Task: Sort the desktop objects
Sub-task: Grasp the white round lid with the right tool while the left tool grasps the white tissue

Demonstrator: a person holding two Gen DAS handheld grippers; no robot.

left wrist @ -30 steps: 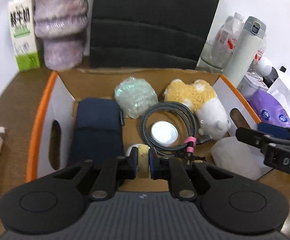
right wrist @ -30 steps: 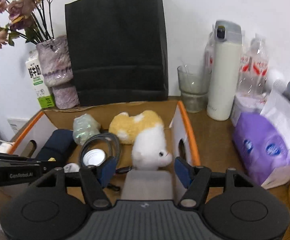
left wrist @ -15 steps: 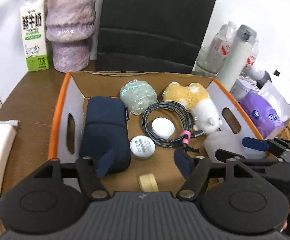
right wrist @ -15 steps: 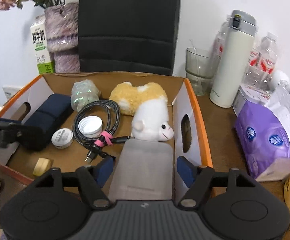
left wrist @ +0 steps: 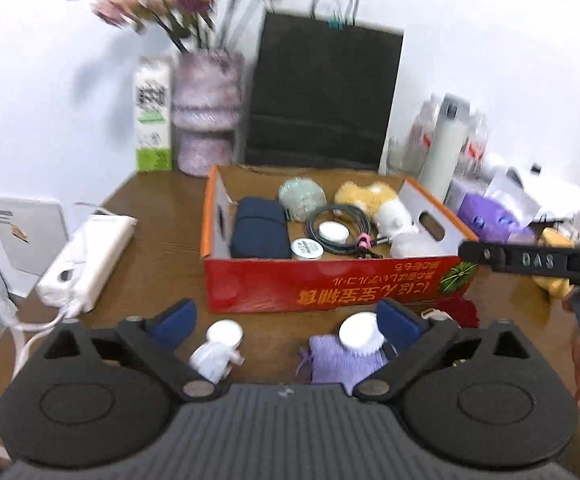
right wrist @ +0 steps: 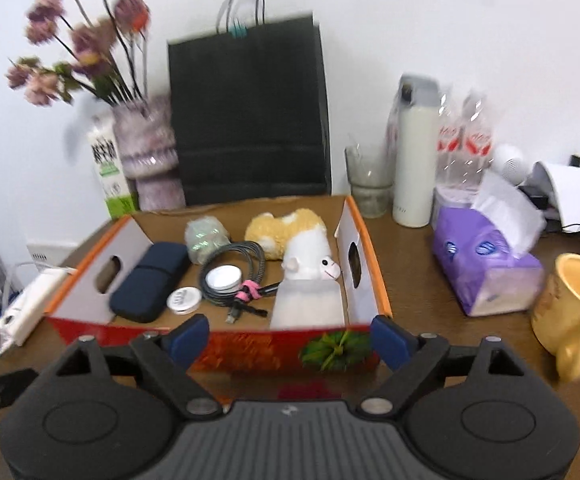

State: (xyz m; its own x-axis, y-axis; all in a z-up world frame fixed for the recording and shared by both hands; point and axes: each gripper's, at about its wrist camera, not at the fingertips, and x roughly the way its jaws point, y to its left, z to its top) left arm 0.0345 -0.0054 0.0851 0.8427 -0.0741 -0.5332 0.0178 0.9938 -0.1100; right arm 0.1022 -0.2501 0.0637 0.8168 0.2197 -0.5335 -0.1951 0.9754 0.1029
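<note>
A red cardboard box [left wrist: 274, 284] with an orange rim [right wrist: 372, 260] holds a navy pouch [left wrist: 260, 228], a coiled cable [right wrist: 232, 262], a plush toy [right wrist: 308, 256], a round tin [left wrist: 307, 249] and a pale packet [right wrist: 306, 304]. My left gripper [left wrist: 286, 320] hangs in front of the box, its jaws opening with nothing gripped. On the table under it lie a small white bottle [left wrist: 218, 350] and a purple fuzzy cloth [left wrist: 342, 360] with a white cap [left wrist: 360, 330]. My right gripper [right wrist: 288, 338] faces the box's front wall, its jaws also opening and empty.
Behind the box stand a black paper bag [right wrist: 250, 120], a flower vase [right wrist: 150, 152], a milk carton [left wrist: 153, 116], a glass [right wrist: 370, 184] and a white thermos [right wrist: 416, 152]. A purple tissue pack [right wrist: 486, 268] and yellow mug [right wrist: 574, 300] sit right. A white power strip [left wrist: 86, 256] lies left.
Both grippers drew back out of the box and opened wide. The left let go of a small yellow block inside it; the right released the pale packet.
</note>
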